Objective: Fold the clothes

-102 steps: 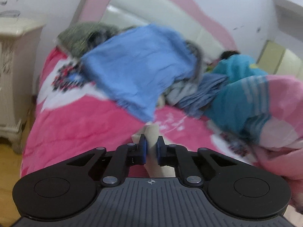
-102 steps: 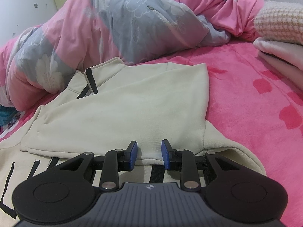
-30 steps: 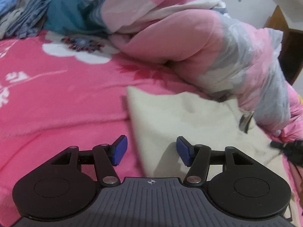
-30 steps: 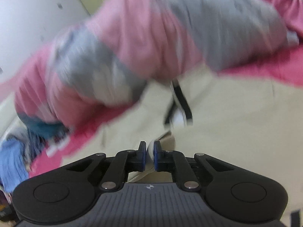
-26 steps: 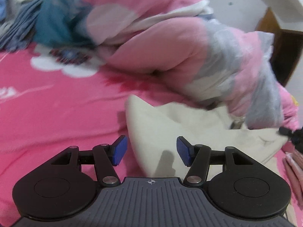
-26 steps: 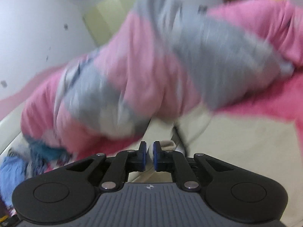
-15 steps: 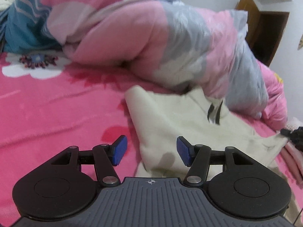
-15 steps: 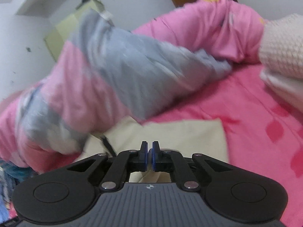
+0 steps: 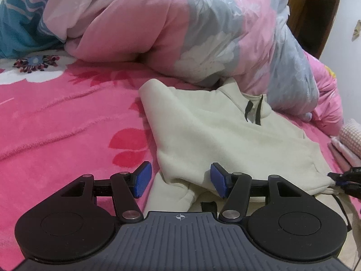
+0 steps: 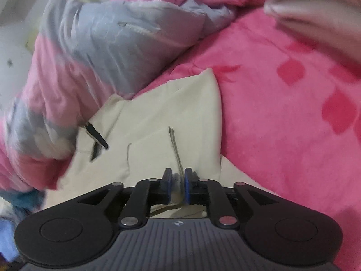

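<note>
A cream sweatshirt [image 9: 216,140] with black drawstrings lies folded on the pink bed cover [image 9: 67,124]; it also shows in the right wrist view [image 10: 162,122]. My left gripper [image 9: 178,184] is open just above the sweatshirt's near left edge, holding nothing. My right gripper [image 10: 176,186] has its jaws a small gap apart over the sweatshirt's near right corner, with cream fabric showing between them. Its fingertips [image 9: 340,179] show at the right edge of the left wrist view, at the garment's corner.
A bunched pink and grey quilt [image 9: 203,29] lies right behind the sweatshirt, also in the right wrist view [image 10: 94,52]. Folded pale pink and knitted items [image 9: 347,140] sit at the right. A brown door [image 9: 313,20] stands beyond.
The right gripper carried the sweatshirt's corner over to the right and down onto the bed, and its jaws have parted slightly. The left gripper stayed open and swung its view to the right.
</note>
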`<state>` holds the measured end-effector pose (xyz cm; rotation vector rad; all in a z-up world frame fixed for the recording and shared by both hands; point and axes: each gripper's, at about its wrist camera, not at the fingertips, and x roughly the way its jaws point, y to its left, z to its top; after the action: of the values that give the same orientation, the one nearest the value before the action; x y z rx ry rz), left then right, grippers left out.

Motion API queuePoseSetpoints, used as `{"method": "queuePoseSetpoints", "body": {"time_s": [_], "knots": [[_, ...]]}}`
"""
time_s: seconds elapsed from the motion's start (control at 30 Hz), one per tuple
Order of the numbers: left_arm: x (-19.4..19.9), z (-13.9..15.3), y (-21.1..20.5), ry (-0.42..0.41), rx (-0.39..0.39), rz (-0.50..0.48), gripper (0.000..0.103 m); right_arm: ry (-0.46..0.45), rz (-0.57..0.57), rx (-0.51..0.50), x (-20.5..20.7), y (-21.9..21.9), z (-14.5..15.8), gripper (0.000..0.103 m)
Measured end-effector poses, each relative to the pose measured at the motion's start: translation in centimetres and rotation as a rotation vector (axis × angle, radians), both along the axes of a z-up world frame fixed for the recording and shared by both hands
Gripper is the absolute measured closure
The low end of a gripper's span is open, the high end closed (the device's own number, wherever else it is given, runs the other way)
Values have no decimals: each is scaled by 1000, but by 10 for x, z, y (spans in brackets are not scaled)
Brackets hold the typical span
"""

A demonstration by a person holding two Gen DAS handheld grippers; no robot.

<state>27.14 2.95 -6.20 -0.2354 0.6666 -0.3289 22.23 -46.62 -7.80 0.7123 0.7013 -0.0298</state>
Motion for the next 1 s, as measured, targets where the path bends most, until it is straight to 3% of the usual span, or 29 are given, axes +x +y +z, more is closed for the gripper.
{"method": "queuePoseSetpoints", "body": {"time_s": [0.07,0.2,0.47,0.53,0.57,0.6,0.67,0.87,1.0], "knots": [[1,-1,0,2,4,4,45,-4,9,24,2,-4,1,83],[2,-3,0,9,10,11,45,11,63,-32,23,5,9,70],[5,-9,1,17,3,6,45,73,179,-137,70,12,6,66],[5,-10,1,16,1,7,45,83,215,-178,76,18,7,69],[5,-10,0,15,0,7,45,88,225,-213,76,22,9,78],[5,-11,0,14,0,7,45,92,233,-248,75,26,11,99],[5,-11,0,13,-2,6,45,76,229,-299,71,33,18,100],[3,-8,-2,-7,2,-2,45,-116,91,-373,46,28,58,100],[5,-8,-2,-6,1,-4,45,-70,34,-360,45,12,41,100]]}}
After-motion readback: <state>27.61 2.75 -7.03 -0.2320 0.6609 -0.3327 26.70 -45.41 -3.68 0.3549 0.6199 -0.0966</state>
